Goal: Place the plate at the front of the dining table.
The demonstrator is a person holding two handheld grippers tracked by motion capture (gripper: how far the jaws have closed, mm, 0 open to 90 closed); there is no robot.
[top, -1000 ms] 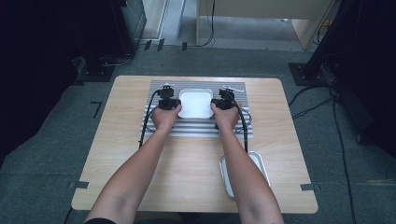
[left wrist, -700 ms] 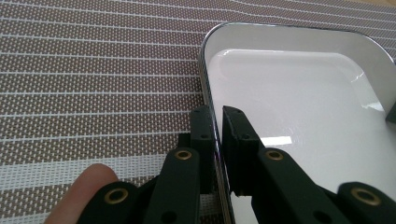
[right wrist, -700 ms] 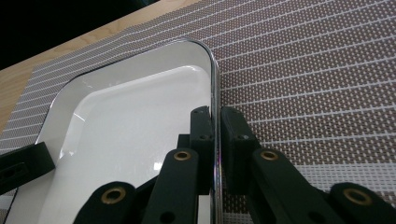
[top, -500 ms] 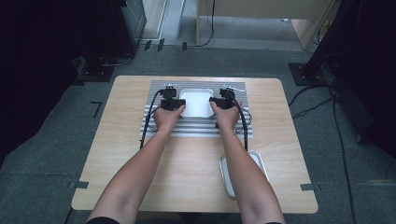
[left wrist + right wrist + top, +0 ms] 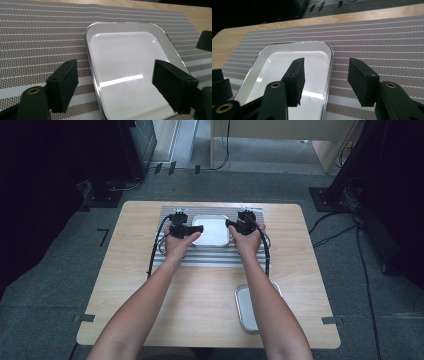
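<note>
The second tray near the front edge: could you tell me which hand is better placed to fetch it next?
Right, probably. The second tray lies on the table beside the right forearm, below the right gripper. The left gripper would have to cross over. Both have just been opening, pads off the white tray on the mat.

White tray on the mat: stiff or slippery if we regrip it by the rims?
The tray looks like rigid glossy metal or enamel, so probably stiff and slick under the pads. Its thin rolled rim gives little to pinch. The woven mat probably resists sliding. Both grippers have just been opening, rims unclamped.
</note>
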